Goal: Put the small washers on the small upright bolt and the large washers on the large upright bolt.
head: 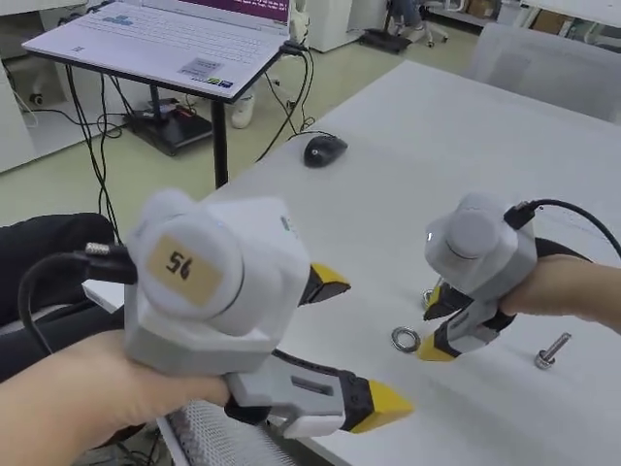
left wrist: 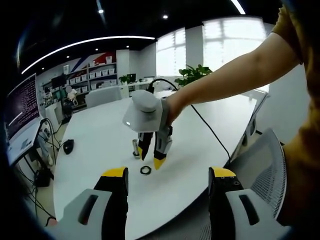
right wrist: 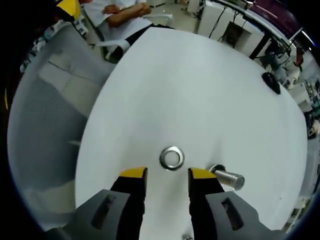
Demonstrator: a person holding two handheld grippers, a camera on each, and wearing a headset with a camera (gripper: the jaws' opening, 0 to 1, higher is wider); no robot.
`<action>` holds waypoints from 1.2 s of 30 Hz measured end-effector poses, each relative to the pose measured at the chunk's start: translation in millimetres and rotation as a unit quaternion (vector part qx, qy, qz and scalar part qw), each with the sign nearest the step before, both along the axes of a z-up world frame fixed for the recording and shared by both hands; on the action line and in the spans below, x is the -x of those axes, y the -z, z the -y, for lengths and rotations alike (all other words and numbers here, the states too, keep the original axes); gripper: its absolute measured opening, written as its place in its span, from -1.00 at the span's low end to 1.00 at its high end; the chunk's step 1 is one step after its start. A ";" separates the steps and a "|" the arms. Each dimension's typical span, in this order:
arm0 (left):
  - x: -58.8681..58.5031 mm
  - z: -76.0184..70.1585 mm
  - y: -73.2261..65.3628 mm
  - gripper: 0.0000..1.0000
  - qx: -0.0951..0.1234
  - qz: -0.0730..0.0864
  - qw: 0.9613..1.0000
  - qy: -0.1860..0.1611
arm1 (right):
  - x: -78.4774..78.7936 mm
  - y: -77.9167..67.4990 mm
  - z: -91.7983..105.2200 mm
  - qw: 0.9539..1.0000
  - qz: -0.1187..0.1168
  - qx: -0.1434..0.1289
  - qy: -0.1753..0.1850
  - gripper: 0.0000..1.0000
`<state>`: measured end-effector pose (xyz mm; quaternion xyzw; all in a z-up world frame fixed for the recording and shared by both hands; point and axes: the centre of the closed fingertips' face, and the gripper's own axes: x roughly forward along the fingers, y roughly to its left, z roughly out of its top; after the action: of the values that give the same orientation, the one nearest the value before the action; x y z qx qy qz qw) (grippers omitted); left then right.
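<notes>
A large steel washer [head: 406, 339] lies flat on the white table [head: 456, 165]. My right gripper [head: 432, 327] hovers over it, open and empty. In the right gripper view the washer [right wrist: 172, 158] sits just beyond the yellow fingertips of the right gripper [right wrist: 168, 173]. The large bolt [right wrist: 227, 177] stands beside the right fingertip. A small bolt [head: 551, 352] stands further right on the table. My left gripper [head: 357, 345] is held off the table's near edge, open and empty. The left gripper view shows the left gripper [left wrist: 169, 175], the washer [left wrist: 145, 170] and the large bolt [left wrist: 135, 148].
A black computer mouse [head: 324, 149] lies at the table's far left edge. A laptop [head: 165, 39] sits on a stand beyond, with cables hanging to the floor. A grey mesh chair [right wrist: 45, 100] stands at the near edge. A person [right wrist: 125, 12] sits at the table's other end.
</notes>
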<state>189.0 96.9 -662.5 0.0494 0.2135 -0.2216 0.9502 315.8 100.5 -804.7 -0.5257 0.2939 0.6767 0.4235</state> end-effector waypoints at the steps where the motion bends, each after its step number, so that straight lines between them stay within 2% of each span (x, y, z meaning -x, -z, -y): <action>1: -0.1 -0.4 -0.9 0.28 0.000 0.002 1.000 -0.001 | -0.9 1.6 -1.1 1.000 0.000 0.002 0.001 -0.31; 13: 3.6 -6.5 3.9 0.28 0.006 -0.001 1.000 -0.014 | 2.5 21.9 -11.0 1.000 -0.009 0.018 0.004 -0.28; 14: 3.9 -7.1 4.7 0.28 0.007 -0.002 1.000 -0.015 | 2.1 21.5 -11.3 1.000 -0.018 0.020 0.007 -0.28; 17: 4.0 -8.0 6.5 0.28 0.010 -0.003 1.000 -0.017 | -2.4 21.9 -13.7 1.000 -0.021 0.016 0.011 -0.26; 21: 3.1 -8.9 9.0 0.28 0.013 -0.006 1.000 -0.020 | -6.3 21.8 -15.6 1.000 -0.021 0.016 0.010 -0.36; 34: -1.8 -8.9 9.2 0.28 0.013 -0.005 1.000 -0.019 | -2.5 20.8 -13.4 1.000 -0.012 0.023 0.002 -0.38; 36: -2.0 -8.8 9.0 0.28 0.013 -0.005 1.000 -0.018 | -3.7 21.1 -12.8 1.000 -0.008 0.025 -0.001 -0.49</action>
<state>191.0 105.7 -671.5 0.0321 0.2162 -0.2073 0.9535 319.6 113.3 -825.8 -0.5306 0.3137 0.6740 0.4072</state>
